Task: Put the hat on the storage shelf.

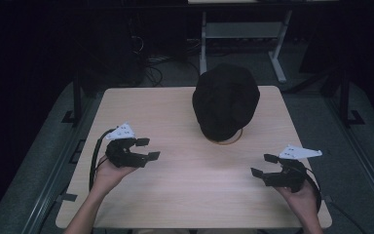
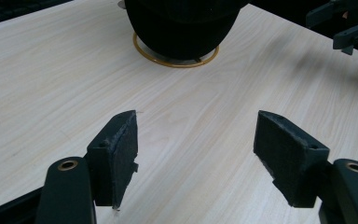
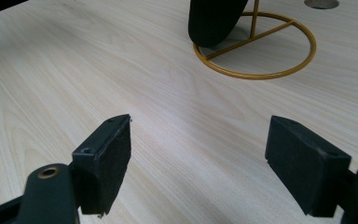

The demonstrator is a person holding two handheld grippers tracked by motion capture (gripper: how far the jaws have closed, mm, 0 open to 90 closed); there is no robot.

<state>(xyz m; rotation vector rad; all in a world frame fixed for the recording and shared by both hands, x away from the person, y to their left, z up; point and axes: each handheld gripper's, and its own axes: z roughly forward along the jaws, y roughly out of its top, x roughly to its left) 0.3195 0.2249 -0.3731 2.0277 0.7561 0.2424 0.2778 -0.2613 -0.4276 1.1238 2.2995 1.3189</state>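
Cap [image 1: 225,100]: black flat cap, resting on a stand near the far edge of the table [image 1: 175,204], right of that edge's middle; well apart from both grippers.
Stand [image 3: 261,46]: gold wire ring flat on the tabletop, with an upright rod rising from a crossbar; cap's edge hanging down over the ring's near left part in the right gripper view.
Left gripper [image 1: 146,148]: held over the table near its left edge, about halfway between near and far edges; pointing toward the table's middle.
Left fingers [image 2: 119,154]: spread wide, nothing between them, bare wood showing in the gap.
Right gripper [image 1: 264,165]: held near the near right corner, pointing toward the table's middle.
Right fingers [image 3: 105,158]: spread wide, gripping nothing, wood grain visible between the pads.
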